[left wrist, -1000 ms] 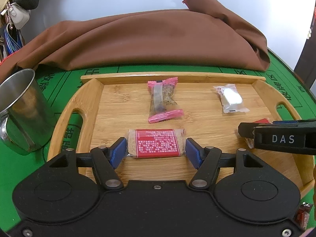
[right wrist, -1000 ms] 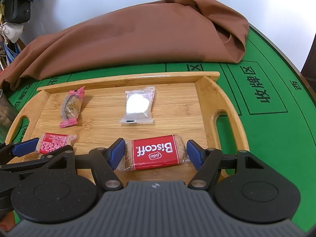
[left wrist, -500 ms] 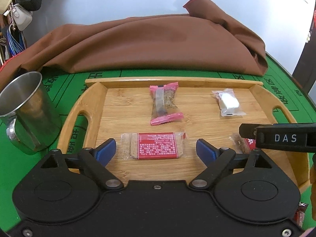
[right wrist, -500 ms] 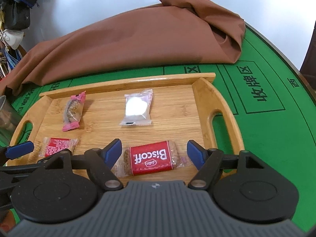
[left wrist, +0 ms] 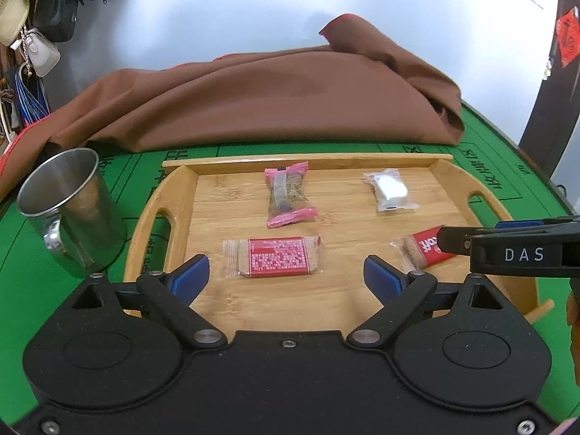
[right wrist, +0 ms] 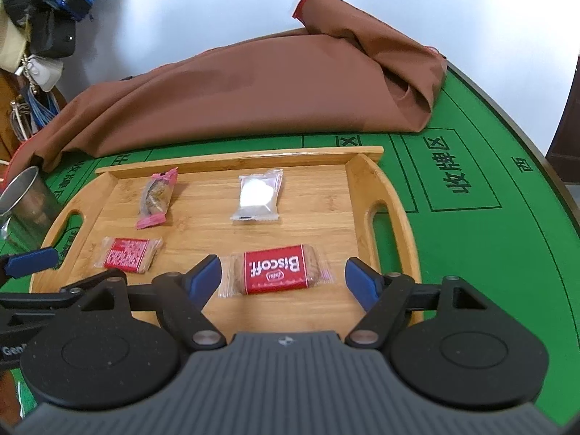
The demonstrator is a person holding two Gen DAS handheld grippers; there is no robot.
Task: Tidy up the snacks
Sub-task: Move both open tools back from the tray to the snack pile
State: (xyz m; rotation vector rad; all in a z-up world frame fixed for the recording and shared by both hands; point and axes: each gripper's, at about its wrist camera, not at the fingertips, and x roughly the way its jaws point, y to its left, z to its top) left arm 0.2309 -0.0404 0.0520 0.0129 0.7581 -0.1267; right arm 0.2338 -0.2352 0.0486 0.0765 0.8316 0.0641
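Left gripper (left wrist: 286, 277) fingers opening, clear of red biscuit pack (left wrist: 272, 261), frame centre; right gripper (right wrist: 282, 277) opening, Biscoff pack (right wrist: 275, 270) lying free between on tray (right wrist: 362, 166).

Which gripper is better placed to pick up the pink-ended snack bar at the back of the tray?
Left. The pink-ended snack bar lies straight ahead of the left gripper, whose jaws are opening, empty. From the right gripper it sits far off to the side.

The left gripper (left wrist: 286, 275) is opening over the tray (left wrist: 165, 195); a red biscuit pack (left wrist: 277, 261) lies free between its jaws. Farther lie a pink bar (left wrist: 288, 195) and a white candy (left wrist: 389, 190). A steel cup (left wrist: 69, 210) stands left.
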